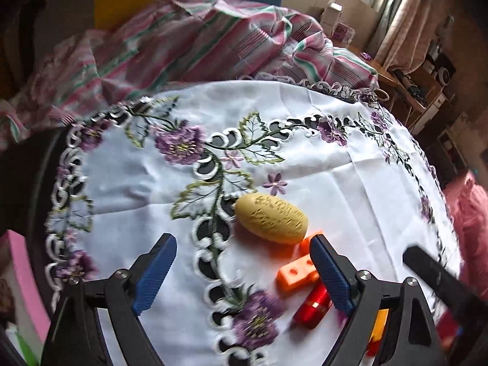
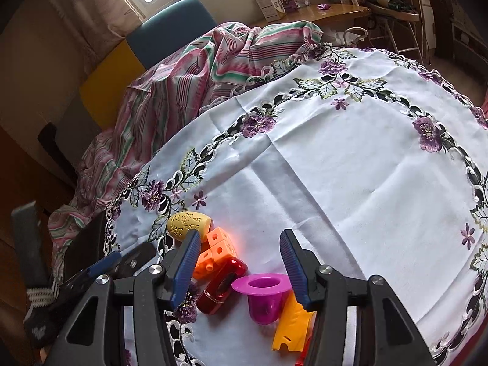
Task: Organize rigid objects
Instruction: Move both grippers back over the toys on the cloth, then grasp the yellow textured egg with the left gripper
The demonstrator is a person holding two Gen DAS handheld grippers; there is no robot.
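Your left gripper (image 1: 242,270) gapes empty, the yellow egg (image 1: 270,218) just beyond its fingertips; your right gripper (image 2: 241,263) hangs unclenched over the magenta cup (image 2: 263,292).

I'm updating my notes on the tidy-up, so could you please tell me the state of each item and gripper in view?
Left gripper: open, fingers empty above the cloth.
Right gripper: open, nothing clamped.
Yellow egg: lying on its side.
Orange cube block: resting against the egg.
Red cylinder: lying down.
Purple cup: tilted, mouth towards the camera.
Yellow piece: lying flat.

Likely home: embroidered tablecloth (image 2: 335,158), curtains (image 1: 405,15).
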